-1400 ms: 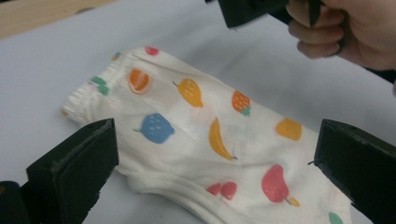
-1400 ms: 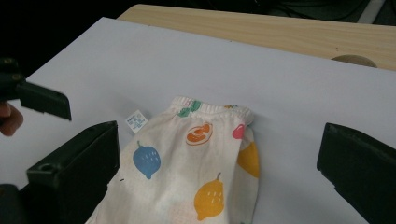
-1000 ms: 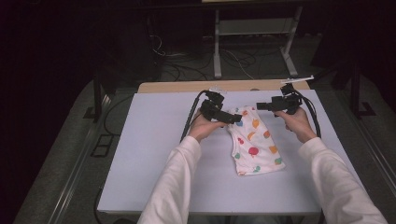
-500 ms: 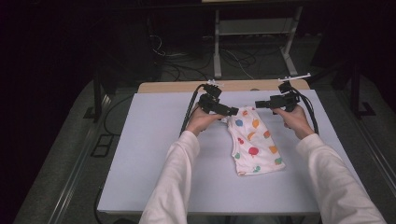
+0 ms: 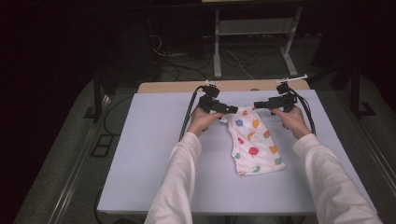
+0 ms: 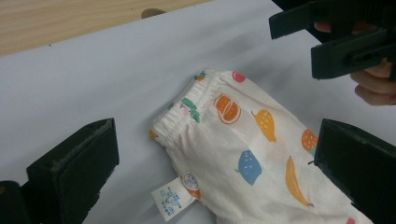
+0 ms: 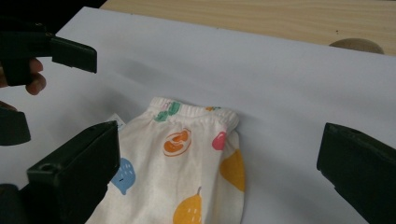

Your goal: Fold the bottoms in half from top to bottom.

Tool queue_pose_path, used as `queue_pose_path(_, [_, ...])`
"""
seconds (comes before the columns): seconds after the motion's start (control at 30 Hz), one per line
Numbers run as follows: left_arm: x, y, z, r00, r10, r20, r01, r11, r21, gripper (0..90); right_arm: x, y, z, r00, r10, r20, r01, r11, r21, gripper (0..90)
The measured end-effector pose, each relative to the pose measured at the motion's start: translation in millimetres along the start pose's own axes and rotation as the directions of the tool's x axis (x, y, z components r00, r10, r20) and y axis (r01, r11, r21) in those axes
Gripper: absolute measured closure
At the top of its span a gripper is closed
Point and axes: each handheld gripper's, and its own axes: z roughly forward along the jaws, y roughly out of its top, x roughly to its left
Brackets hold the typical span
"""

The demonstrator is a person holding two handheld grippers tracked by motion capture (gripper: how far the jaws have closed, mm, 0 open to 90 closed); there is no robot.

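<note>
— From the high view, where do you stand?

— My left gripper and my right gripper face each other over the far end of the folded shorts, white with coloured fruit. The shorts lie flat on the pale sheet covering the table, right of its middle, waistband toward the far edge. From up here I cannot tell how wide my jaws stand.

— And the left gripper view?

— My jaws are spread wide with nothing between them; the left gripper hangs above the shorts. The elastic waistband points away, and a small white care label sticks out at the near side. My other gripper's jaws show at the top right, apart too, with fingers behind them.

— The right gripper view?

— Same story: the right gripper has its jaws held wide, empty, above the waistband corner of the shorts. My left gripper's jaws sit at the upper left, off the cloth. Bare wood runs along the far edge.
</note>
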Motion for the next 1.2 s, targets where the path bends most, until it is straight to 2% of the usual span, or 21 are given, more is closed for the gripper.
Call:
queue_pose_path(0.37, [10.8, -6.8, 8.8, 0.9974, -0.071, 0.01, 0.071, 0.9968, 0.036, 0.0, -8.8, -4.9, 14.4, 0.9997, 0.022, 0.015, -0.022, 0.999, 0.037, 0.5])
queue_pose_path(0.57, [15.3, -12.9, 17.2, 0.9939, -0.108, 0.022, 0.107, 0.9932, 0.046, 0.0, -12.8, -6.8, 17.4, 0.9993, 0.029, 0.023, -0.03, 0.998, 0.055, 3.4])
queue_pose_path(0.67, [18.1, -15.9, 20.7, 0.9927, -0.12, 0.013, 0.119, 0.991, 0.061, 0.0, -15.1, -7.9, 17.8, 0.9991, 0.037, 0.022, -0.039, 0.997, 0.063, 4.7])
queue_pose_path(0.77, [21.6, -18.2, 21.2, 0.9898, -0.142, 0.014, 0.141, 0.9885, 0.055, 0.5, -17.2, -9.1, 17.7, 0.9989, 0.045, 0.015, -0.046, 0.996, 0.072, 7.3])
queue_pose_path(0.9, [25.9, -22.2, 20.7, 0.9872, -0.159, 0.02, 0.157, 0.9864, 0.048, 6.2, -19.1, -11.3, 18.9, 0.9983, 0.058, -0.004, -0.057, 0.995, 0.087, 13.8])
queue_pose_path(0.97, [26.5, -24.9, 21.0, 0.9877, -0.155, 0.017, 0.154, 0.9867, 0.05, 10.5, -18.7, -12.1, 20.8, 0.9986, 0.052, -0.008, -0.051, 0.994, 0.097, 14.7])
queue_pose_path(1.2, [26.1, -31.5, 25.1, 0.9892, -0.144, 0.027, 0.142, 0.9875, 0.069, 22.4, -15.5, -13.1, 27.1, 0.9988, 0.046, -0.018, -0.044, 0.993, 0.106, 29.7])
